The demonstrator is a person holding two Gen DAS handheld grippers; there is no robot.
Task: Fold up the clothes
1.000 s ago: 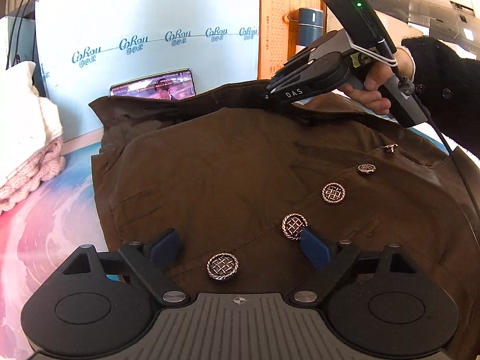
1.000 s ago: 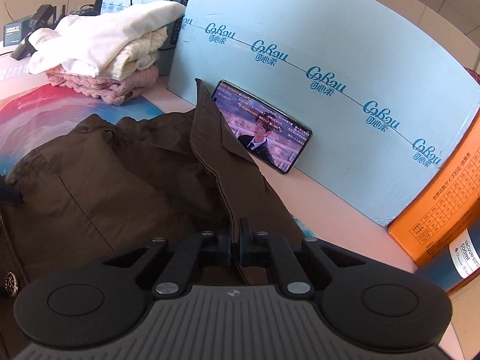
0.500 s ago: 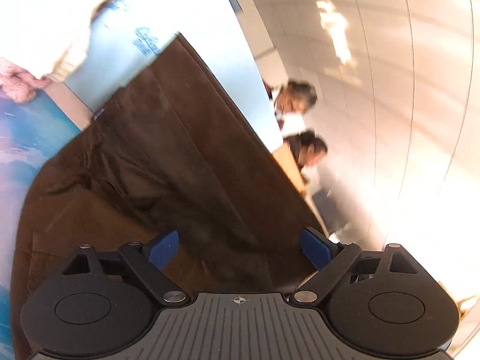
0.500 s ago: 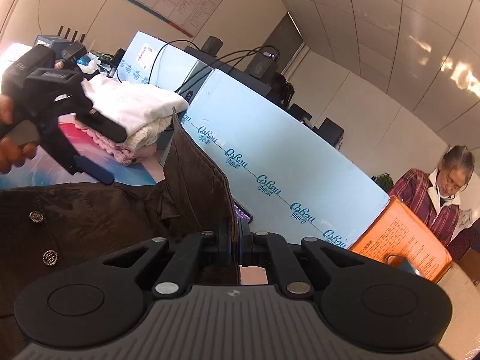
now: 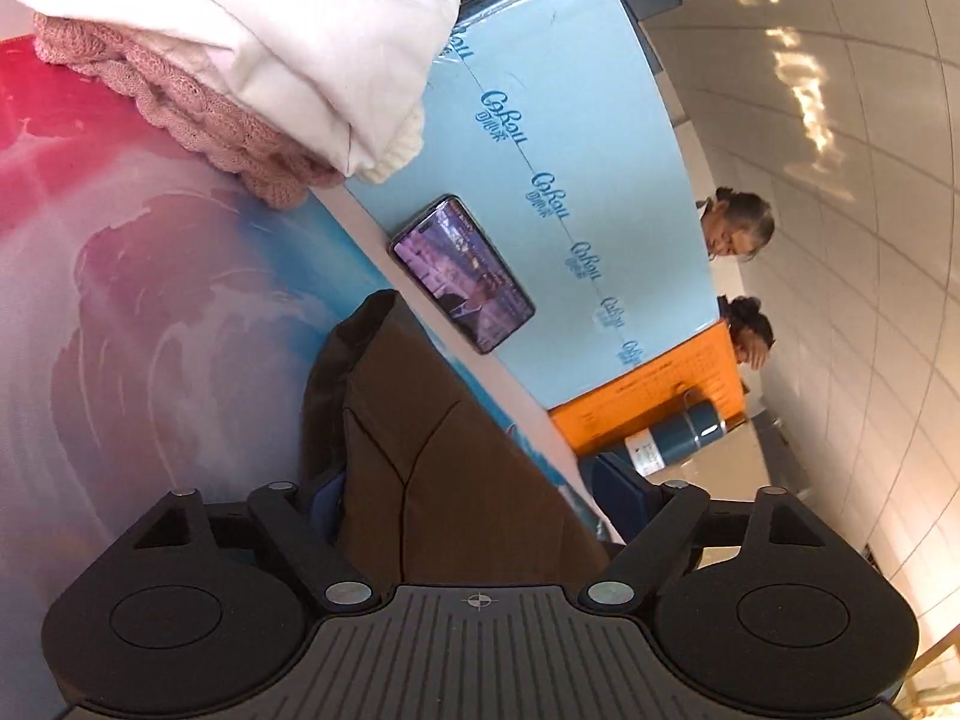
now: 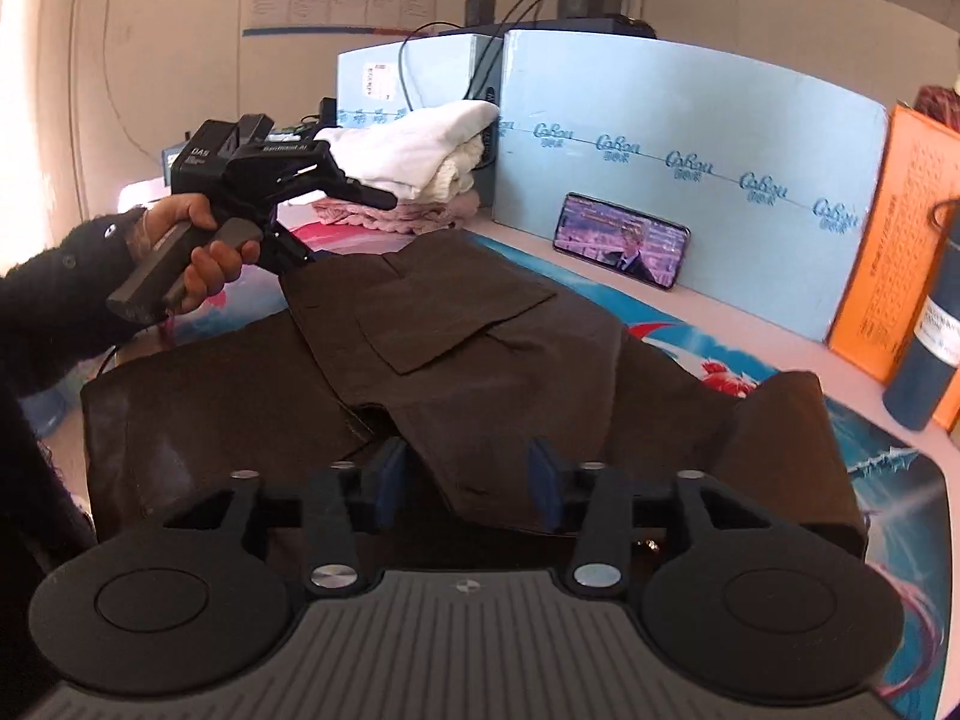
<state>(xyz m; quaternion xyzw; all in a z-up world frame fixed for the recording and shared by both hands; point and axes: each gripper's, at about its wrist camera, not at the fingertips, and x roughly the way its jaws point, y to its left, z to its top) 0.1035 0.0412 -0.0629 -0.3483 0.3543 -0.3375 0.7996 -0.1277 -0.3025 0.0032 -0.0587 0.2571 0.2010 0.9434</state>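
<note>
A dark brown garment (image 6: 456,354) lies on the colourful mat (image 6: 888,462), with a flap (image 6: 444,312) folded over its top. My right gripper (image 6: 467,480) hovers open at its near edge, the cloth lying below and between the blue pads (image 6: 390,480). A hand holds my left gripper (image 6: 345,228) at the garment's far left corner, open, its lower finger at the cloth. The left wrist view is rolled sideways. There a ridge of the brown garment (image 5: 444,450) runs between the wide-open fingers of the left gripper (image 5: 474,489).
A stack of folded white and pink clothes (image 6: 414,162) sits at the back left of the mat. A phone (image 6: 624,240) leans on the light blue foam board (image 6: 690,120). An orange box (image 6: 900,240) and a blue-grey bottle (image 6: 930,330) stand at the right. Two people (image 5: 738,228) are behind the board.
My right gripper has opened and let go of the brown flap, which now lies folded across the garment. My left gripper has rolled sideways and moved to the garment's left corner.
</note>
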